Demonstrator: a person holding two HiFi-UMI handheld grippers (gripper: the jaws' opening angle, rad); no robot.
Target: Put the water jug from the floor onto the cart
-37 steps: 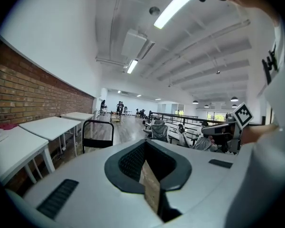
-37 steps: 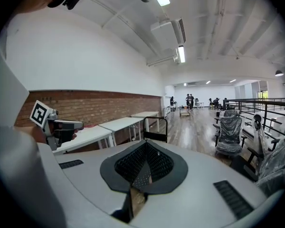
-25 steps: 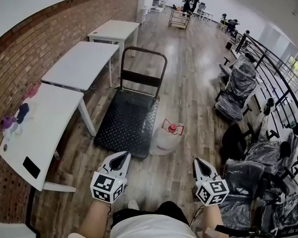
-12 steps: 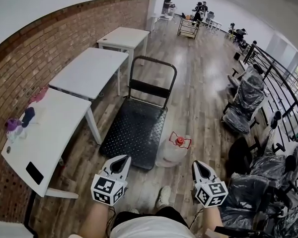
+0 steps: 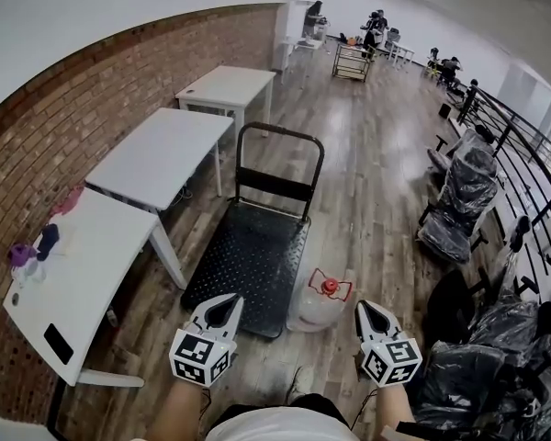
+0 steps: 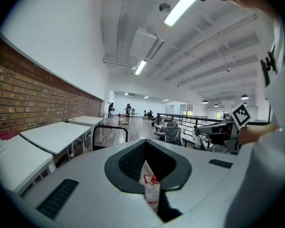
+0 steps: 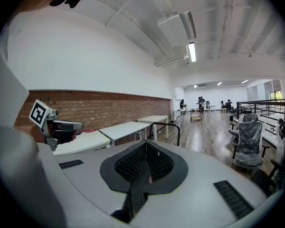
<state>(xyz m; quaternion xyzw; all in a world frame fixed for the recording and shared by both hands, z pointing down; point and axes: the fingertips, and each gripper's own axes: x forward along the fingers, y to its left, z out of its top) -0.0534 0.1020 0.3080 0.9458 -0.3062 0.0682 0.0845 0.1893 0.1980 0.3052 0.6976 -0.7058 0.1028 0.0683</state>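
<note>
The water jug (image 5: 315, 309) is seen at three o'clock of the slightly parted left gripper (image 5: 226, 301), nine o'clock of the closed right gripper (image 5: 364, 306).

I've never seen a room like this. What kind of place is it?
Probably an office still being set up: white tables along a brick wall, plastic-wrapped chairs, and a cart for moving things.

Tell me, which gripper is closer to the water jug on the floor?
Right, it seems. The right gripper sits just right of the water jug; the left gripper is farther off on its left.
</note>
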